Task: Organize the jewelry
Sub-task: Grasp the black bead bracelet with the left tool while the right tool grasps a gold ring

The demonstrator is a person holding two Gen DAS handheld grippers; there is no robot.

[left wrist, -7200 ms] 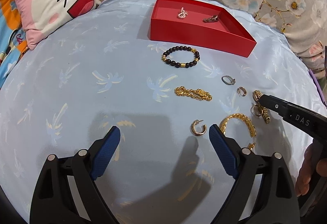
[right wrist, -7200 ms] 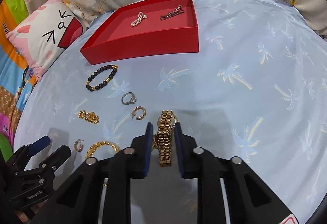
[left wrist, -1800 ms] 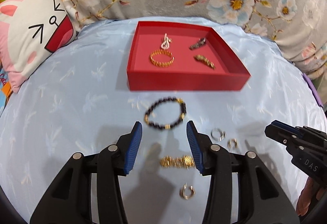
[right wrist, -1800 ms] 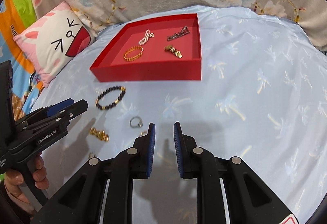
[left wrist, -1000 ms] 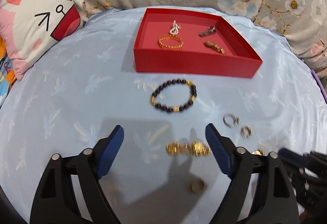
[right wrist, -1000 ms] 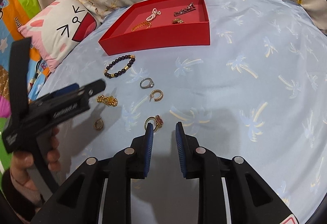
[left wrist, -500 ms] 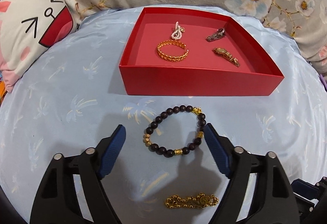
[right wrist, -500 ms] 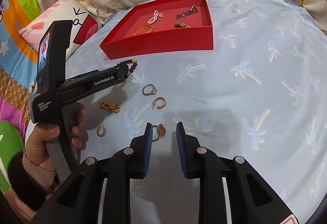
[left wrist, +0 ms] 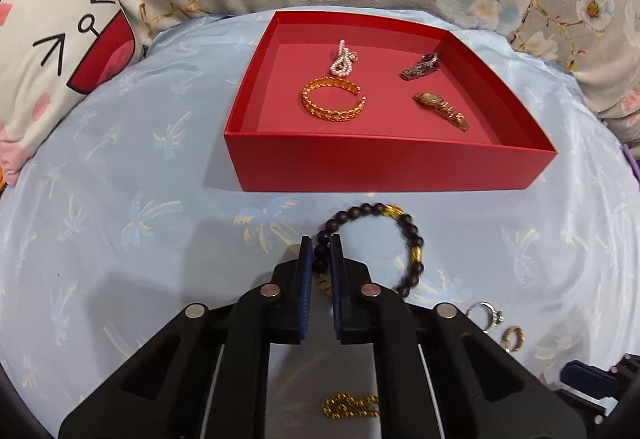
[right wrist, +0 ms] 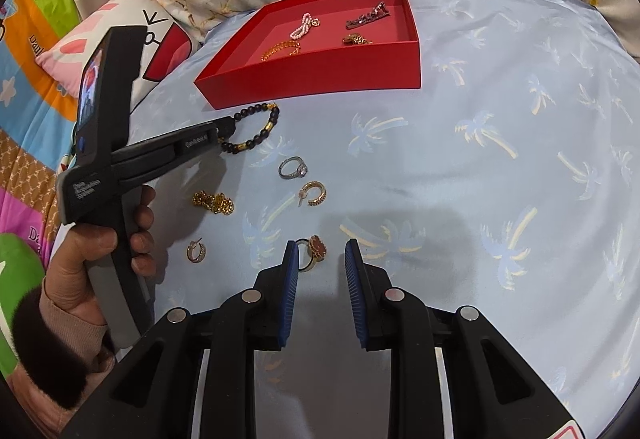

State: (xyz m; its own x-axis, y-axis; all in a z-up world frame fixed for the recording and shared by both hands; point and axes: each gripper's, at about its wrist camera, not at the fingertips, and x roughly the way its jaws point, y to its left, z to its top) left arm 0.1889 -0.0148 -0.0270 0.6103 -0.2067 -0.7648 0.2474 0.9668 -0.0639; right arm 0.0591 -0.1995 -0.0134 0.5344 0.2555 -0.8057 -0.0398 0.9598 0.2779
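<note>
The shallow red cardboard tray (left wrist: 384, 167) sat at the blue cushion's far edge. Just before it, the left gripper (left wrist: 320, 251) pinched the dark beaded bracelet (left wrist: 404, 239); lifted carelessly, its hanging loop might snag the tray's wall. The right gripper (right wrist: 320, 259), narrowly parted, held nothing.

We see both views evenly and fairly brightly lit from above, the blue cloth (left wrist: 120, 199) showing a soft sheen and no harsh glare. Soft grey shadows of the tools fall on it just ahead of the tongs. Fisheye distortion bends the red tray (left wrist: 384, 167) and darkens the corners; focus is mostly sharp.
</note>
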